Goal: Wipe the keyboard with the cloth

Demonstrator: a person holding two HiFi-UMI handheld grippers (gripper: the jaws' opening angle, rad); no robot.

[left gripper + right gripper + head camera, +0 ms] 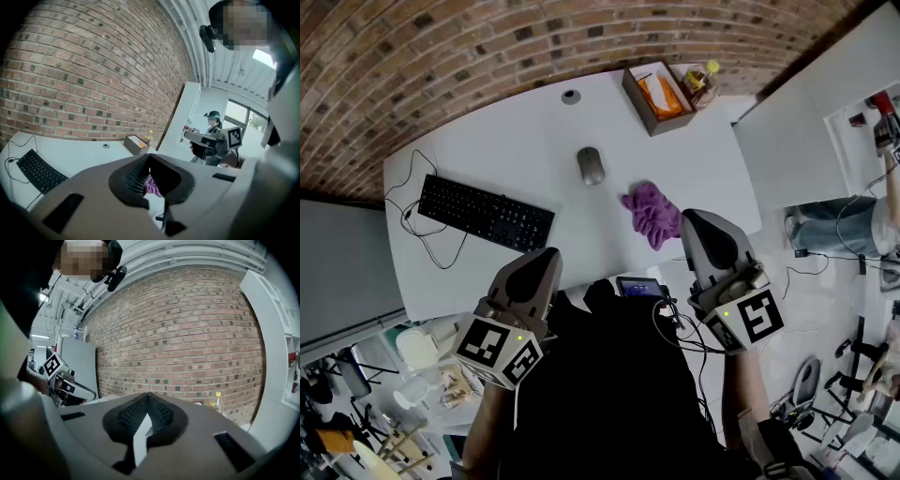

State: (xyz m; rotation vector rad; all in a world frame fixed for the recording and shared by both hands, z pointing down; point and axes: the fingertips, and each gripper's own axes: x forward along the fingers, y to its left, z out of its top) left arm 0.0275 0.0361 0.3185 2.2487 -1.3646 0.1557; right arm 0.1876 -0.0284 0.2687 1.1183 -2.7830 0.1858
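We hold the left gripper (546,261) and right gripper (701,223) closed, empty, at the table's (516,131) near edge; purple cloth (652,212) there, keyboard (486,213) by its left edge.

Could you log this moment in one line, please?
left gripper: shut | right gripper: shut | cloth: on table, free | keyboard: untouched

The left gripper (542,262) and the right gripper (698,223) are hovering over the near edge of the table (506,141), well apart from each other. The cloth (652,213) is lying on the table just ahead of the right gripper, a little to its left. The keyboard (486,213) is sitting ahead and to the left of the left gripper, its cable (442,258) trailing further left. The mouse (591,166) is resting farther ahead, between the two grippers. Far beyond the right gripper, the box (656,97) is standing at the table's far edge, with a bottle (703,80) just to its right.
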